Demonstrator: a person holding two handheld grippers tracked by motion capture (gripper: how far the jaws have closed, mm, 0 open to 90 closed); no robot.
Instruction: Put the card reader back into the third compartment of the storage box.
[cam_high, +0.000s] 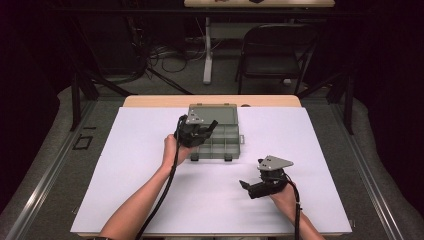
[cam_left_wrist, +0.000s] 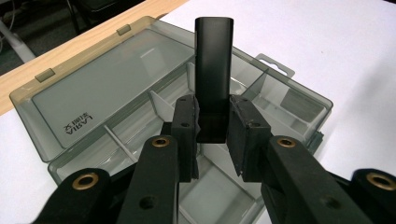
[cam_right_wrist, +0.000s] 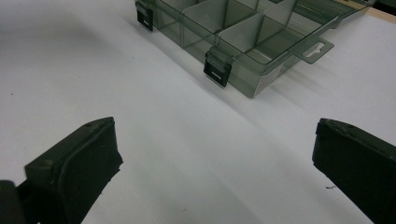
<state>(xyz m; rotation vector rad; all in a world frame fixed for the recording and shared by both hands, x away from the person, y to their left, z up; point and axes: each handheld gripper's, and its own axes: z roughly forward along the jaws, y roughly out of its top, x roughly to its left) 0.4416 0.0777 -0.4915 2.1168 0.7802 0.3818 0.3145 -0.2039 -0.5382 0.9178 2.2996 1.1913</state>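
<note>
Box (cam_high: 216, 136) sits mid-table, toward the far edge.
Lid (cam_high: 213, 113) open behind it, left gripper (cam_high: 202, 131) over it, right gripper (cam_high: 248, 186) nearer, right.

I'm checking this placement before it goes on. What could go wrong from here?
1. The left gripper pinches the black bar only at its bottom end, so the bar could pivot or slip.
2. Thin dividers sit right under it; released, the bar might straddle one.
3. The right gripper is open, off the organizer box, which could slide if nudged.

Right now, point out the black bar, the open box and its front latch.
black bar (cam_left_wrist: 214, 60), left gripper view, upper face
open box (cam_left_wrist: 107, 79), left gripper view, lid panel
front latch (cam_right_wrist: 217, 70), right gripper view, nearer clasp
</note>
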